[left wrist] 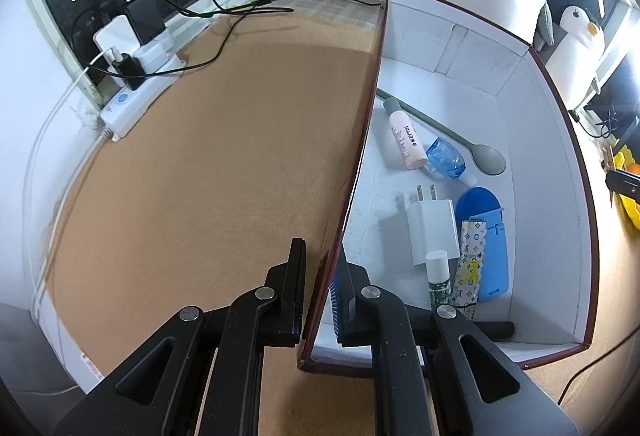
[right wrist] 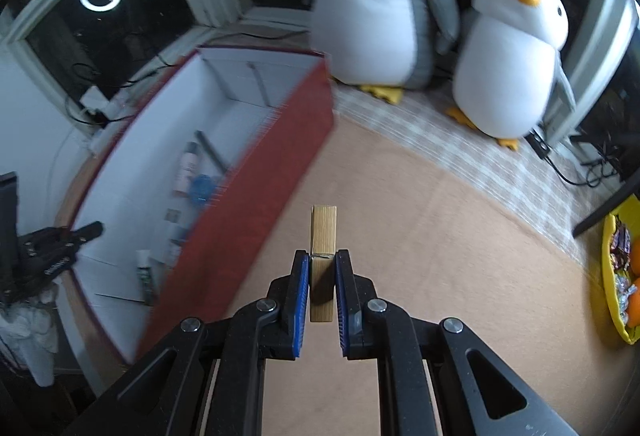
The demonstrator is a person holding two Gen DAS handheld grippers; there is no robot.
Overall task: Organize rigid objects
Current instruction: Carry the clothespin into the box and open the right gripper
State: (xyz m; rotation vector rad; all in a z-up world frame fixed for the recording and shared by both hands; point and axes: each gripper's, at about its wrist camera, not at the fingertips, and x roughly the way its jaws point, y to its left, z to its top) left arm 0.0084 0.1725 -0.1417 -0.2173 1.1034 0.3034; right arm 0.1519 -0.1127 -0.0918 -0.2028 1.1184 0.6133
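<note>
Both tools clamp: box wall, clothespin.

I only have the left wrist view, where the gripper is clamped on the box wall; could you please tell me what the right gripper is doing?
Observer: The right gripper is shut on a wooden clothespin, which stands upright between its pads.
Operator: Thank you. Is it over the box yet?
Observer: No, it is above the tan table surface, with the box's red outer wall to the left in that view.
Operator: Is anything else on that side of the table?
Observer: A yellow tray holding wrapped sweets and oranges sits at the right edge of the right wrist view.
</note>
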